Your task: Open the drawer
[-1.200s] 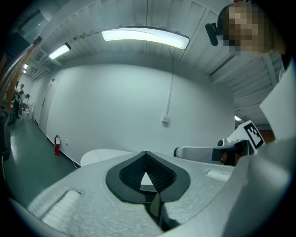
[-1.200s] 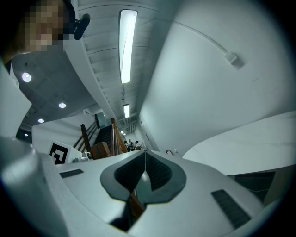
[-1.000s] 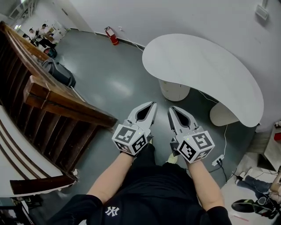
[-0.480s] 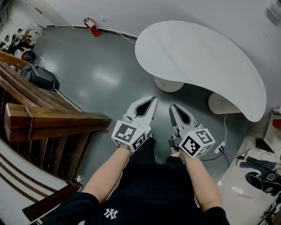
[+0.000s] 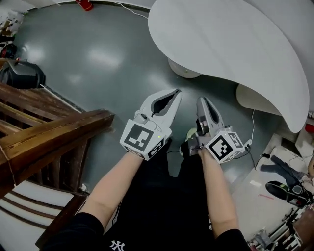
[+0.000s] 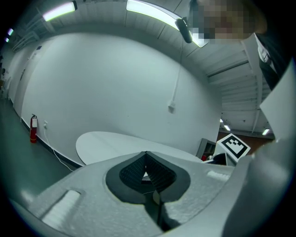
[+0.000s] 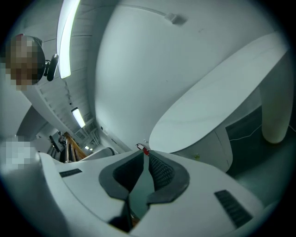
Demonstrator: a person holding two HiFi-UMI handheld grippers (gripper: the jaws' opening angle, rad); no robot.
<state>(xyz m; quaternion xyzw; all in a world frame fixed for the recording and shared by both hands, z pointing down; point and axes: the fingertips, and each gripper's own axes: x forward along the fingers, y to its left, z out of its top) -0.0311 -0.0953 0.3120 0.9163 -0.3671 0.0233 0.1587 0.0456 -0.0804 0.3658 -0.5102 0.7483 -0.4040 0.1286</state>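
Showing in none of the views, the drawer cannot be placed. The left gripper [image 5: 175,92] points out over the grey floor [image 5: 98,63]. Its jaws are pressed together at the tips, with nothing in them. The right gripper [image 5: 202,100] is just beside it. Its jaws have just been opening and now stand a little apart, leaving a thin gap with only floor seen through it.

Each gripper has a cube [image 5: 143,138] with black and white squares at its back end. A bare arm [image 5: 115,188] leads to each one from the person's black clothes [image 5: 162,206].

Ahead of the jaws stands a big white table [image 5: 230,44] with a curved edge, on two round white legs [image 5: 184,69]. A white cable [image 5: 253,128] hangs near the right leg. A red fire extinguisher [image 5: 84,4] stands at the far edge of the floor. At the floor's left edge are two more things — brown wooden rails [image 5: 54,132] and a black bag [image 5: 18,74].
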